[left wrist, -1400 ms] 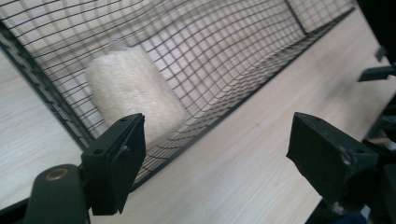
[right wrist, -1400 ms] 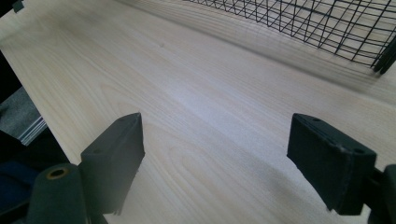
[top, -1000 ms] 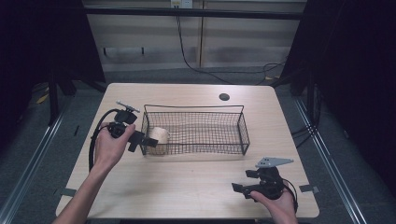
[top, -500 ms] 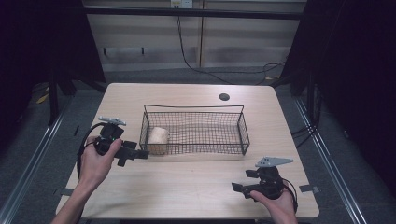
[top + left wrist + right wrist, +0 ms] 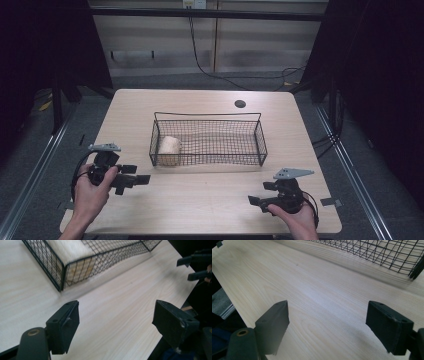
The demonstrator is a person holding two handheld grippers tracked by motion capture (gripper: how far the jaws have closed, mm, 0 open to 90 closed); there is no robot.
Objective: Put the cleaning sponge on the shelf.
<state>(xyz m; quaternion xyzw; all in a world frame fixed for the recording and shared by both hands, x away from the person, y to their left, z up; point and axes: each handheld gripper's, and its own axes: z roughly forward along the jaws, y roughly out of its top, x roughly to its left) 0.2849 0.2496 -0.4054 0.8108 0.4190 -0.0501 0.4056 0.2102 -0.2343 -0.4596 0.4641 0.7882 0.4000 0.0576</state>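
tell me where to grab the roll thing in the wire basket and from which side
Judging by its pose, take the pale roll from above, tongs across its rounded sides. It lies in the left end of the wire basket, close against the mesh walls, so a level approach is blocked. The left tongs, open and empty on the table, look nearest.
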